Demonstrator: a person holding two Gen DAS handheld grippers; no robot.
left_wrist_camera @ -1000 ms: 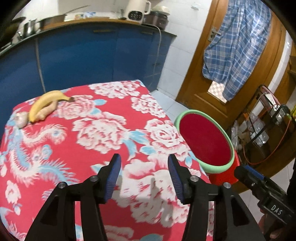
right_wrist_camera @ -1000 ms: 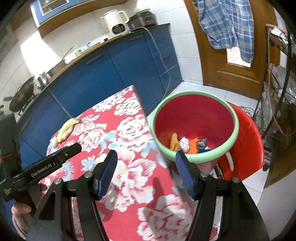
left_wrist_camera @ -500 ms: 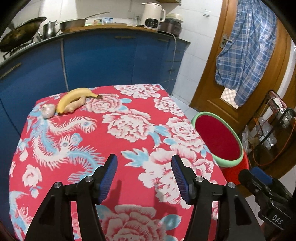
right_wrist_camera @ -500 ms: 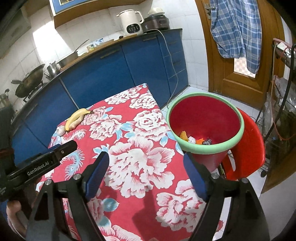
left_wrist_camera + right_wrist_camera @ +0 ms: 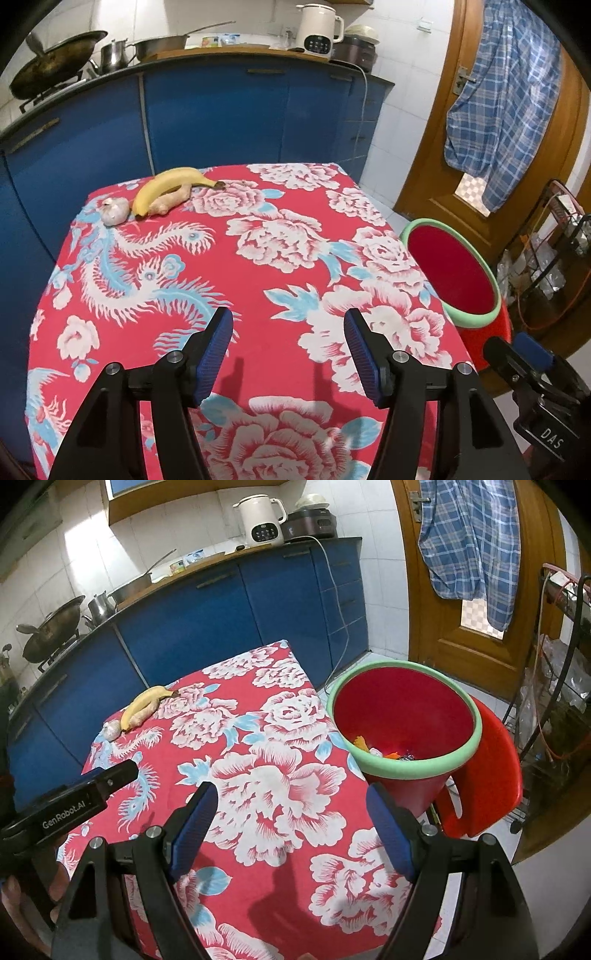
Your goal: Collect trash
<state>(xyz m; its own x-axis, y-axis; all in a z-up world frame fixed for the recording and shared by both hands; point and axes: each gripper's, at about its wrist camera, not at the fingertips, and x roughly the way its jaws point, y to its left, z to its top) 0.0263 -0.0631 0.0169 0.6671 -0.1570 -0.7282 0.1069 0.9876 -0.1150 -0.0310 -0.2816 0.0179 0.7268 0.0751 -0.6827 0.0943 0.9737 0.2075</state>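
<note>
Apparently done, both tools, left [image 5: 288, 350] and right [image 5: 290, 829], hung apart and empty over the bench [image 5: 258, 258]; trash [image 5: 384, 752] lay in the bucket [image 5: 406, 709].

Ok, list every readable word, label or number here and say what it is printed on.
"GenRobot.AI": on the black left hand-held gripper, seen from the right wrist.
"DAS": on the black right hand-held gripper, seen from the left wrist.
White electric kettle panel markings: too small to read.
</note>
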